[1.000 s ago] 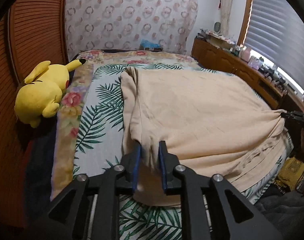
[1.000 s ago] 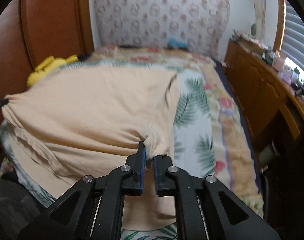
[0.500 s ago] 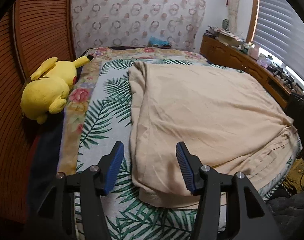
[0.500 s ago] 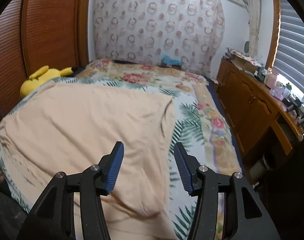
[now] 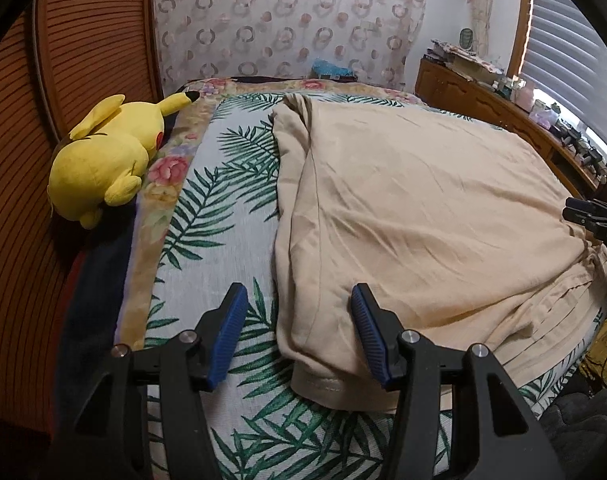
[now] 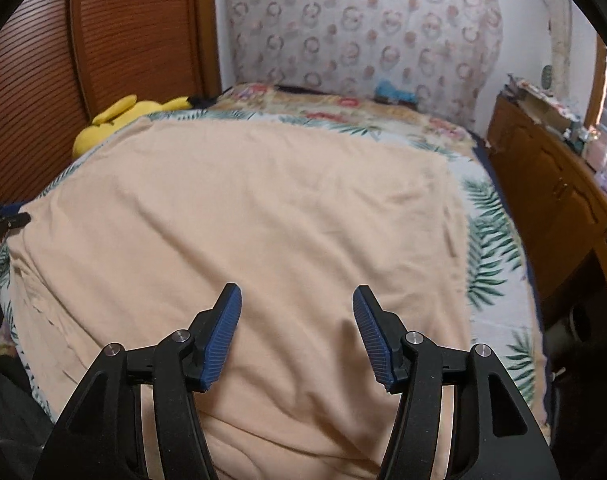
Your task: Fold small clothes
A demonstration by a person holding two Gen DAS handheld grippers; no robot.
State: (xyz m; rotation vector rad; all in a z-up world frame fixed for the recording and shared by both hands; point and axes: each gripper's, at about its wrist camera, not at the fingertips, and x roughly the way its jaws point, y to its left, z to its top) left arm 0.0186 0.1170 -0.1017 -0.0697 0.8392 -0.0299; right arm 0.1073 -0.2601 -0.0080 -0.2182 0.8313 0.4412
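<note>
Left gripper (image 5: 299, 312), jaws apart after just opening, blue pads (image 5: 231, 332) clear of the cloth; a second ago clamped on the near left corner of the beige garment (image 5: 403, 216), now hovering over that corner, with the hemmed edge lying loose on the bed between and just below the pads

Right gripper (image 6: 295, 312), likewise parted after just opening, nothing pinched between its pads (image 6: 223, 332); a second ago shut on the near right corner of the beige garment (image 6: 243, 220), now poised above the middle of the cloth's near part, with the garment's right edge well to the right of the pads rather than between them

Garment spread flat across the palm-leaf bedspread (image 5: 223, 208), no longer lifted or bunched at the two near corners as it was while held; left side folded in a long double layer running away from the camera, shallow creases across the top, pleat-like ridges along the near right edge in the left wrist view

Yellow plush toy (image 5: 103, 160) on the floral border beside the slatted wooden door (image 5: 83, 40), well apart from the garment, in the same spot as before; wooden dresser (image 6: 543, 168) along the far right side, patterned curtain (image 6: 363, 28) behind the bed

Tip of the opposite gripper visible at the frame edge in each view, near the garment's side
</note>
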